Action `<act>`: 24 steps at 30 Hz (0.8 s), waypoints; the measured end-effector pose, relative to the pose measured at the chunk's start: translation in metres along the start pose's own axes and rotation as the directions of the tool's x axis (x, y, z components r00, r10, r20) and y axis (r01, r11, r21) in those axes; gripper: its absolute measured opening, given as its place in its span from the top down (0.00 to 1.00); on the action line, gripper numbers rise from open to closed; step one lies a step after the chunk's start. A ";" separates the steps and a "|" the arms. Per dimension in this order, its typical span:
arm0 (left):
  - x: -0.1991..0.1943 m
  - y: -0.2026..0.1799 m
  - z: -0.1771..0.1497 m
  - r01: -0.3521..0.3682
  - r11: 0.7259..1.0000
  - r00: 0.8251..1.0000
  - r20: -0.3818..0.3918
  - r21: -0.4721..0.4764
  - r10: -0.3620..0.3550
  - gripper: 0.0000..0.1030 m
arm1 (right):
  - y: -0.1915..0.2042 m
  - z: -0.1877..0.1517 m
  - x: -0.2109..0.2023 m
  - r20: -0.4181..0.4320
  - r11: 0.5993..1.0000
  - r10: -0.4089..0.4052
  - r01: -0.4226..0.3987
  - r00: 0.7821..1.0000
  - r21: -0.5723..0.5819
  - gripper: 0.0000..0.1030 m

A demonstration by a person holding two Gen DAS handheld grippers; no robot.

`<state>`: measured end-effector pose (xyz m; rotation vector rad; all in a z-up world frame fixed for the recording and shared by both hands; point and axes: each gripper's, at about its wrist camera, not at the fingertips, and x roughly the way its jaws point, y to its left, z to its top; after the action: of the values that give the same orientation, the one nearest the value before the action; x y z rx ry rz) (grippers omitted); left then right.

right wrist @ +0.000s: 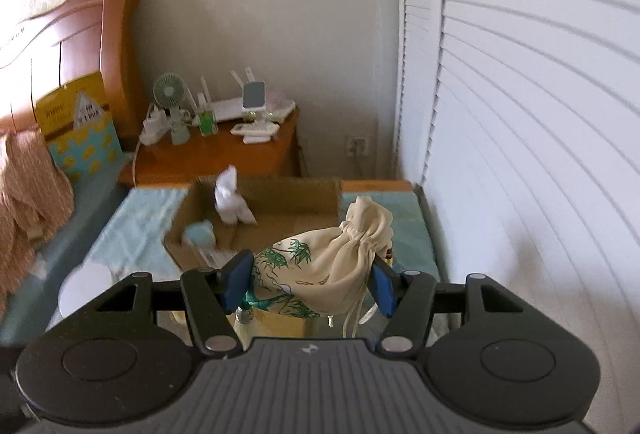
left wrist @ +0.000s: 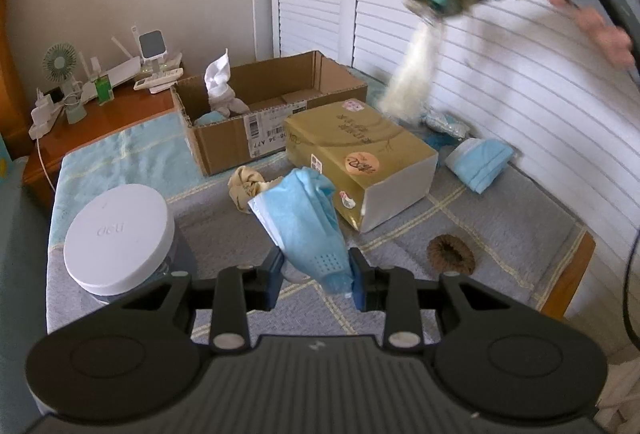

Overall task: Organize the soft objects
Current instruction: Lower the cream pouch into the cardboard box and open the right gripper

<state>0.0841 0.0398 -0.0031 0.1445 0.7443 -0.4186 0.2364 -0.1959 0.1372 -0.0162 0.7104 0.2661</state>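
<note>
The left tongs (left wrist: 316,276) held a crumpled blue face mask (left wrist: 304,210) between narrowly parted pads, lifted off the checked surface (left wrist: 500,218). The right tongs (right wrist: 310,284), jaws spread wider, gripped a cream drawstring pouch (right wrist: 332,266) printed with green bamboo, hanging in the air. Ahead of both tongs sat the open cardboard box (left wrist: 280,102), already holding a white cloth (left wrist: 218,78). To do this well, each load probably should have been carried fully over the box rim before loosening, since limp fabric drapes and snags. Beyond the left tongs lay another mask (left wrist: 480,164), a beige sock (left wrist: 244,186) and a brown scrunchie (left wrist: 450,252), likely next.
</note>
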 end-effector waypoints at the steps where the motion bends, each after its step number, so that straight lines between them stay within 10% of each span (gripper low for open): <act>1: 0.000 0.001 0.000 0.003 1.000 1.000 0.001 -0.003 -0.003 0.69 | 0.002 0.008 0.005 -0.002 1.000 0.009 -0.009 1.000 0.012 0.36; 13: 0.006 0.018 -0.009 0.008 0.998 1.000 -0.006 -0.062 -0.008 0.69 | 0.038 0.076 0.079 -0.011 0.991 0.056 -0.054 0.998 0.120 0.36; 24: 0.011 0.035 -0.017 -0.008 0.995 1.000 -0.020 -0.102 0.006 0.69 | 0.039 0.057 0.165 -0.134 0.950 0.051 -0.006 0.990 0.312 0.36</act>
<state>0.0958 0.0728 -0.0238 0.0555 0.7828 -0.3723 0.3831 -0.1131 0.0771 0.2787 0.8876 0.1791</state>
